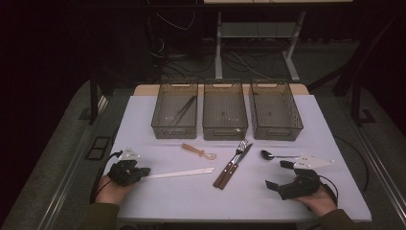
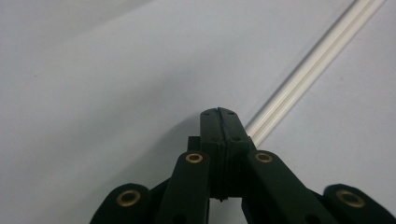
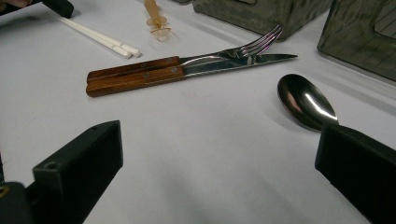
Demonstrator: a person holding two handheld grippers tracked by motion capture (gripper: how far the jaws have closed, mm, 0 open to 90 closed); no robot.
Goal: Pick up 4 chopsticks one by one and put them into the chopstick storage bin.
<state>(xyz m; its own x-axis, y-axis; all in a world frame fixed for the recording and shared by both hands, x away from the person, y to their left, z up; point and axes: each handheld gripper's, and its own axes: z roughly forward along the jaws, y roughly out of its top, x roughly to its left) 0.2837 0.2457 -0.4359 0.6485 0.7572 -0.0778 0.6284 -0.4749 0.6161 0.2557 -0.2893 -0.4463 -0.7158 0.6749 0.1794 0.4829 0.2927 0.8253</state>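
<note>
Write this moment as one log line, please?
left tongs: shut beside white chopsticks | right tongs: open, empty | spoon: on table

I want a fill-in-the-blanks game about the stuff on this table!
1. The number of bins standing in a row at the back of the table is ____.
2. The fork and the knife both have handles made of ____.
3. The left tongs are shut at the end of the white ____.
4. The right tongs are open, with the shiny ____ lying just beyond them.

Missing words: three; wood; chopsticks; spoon
</note>
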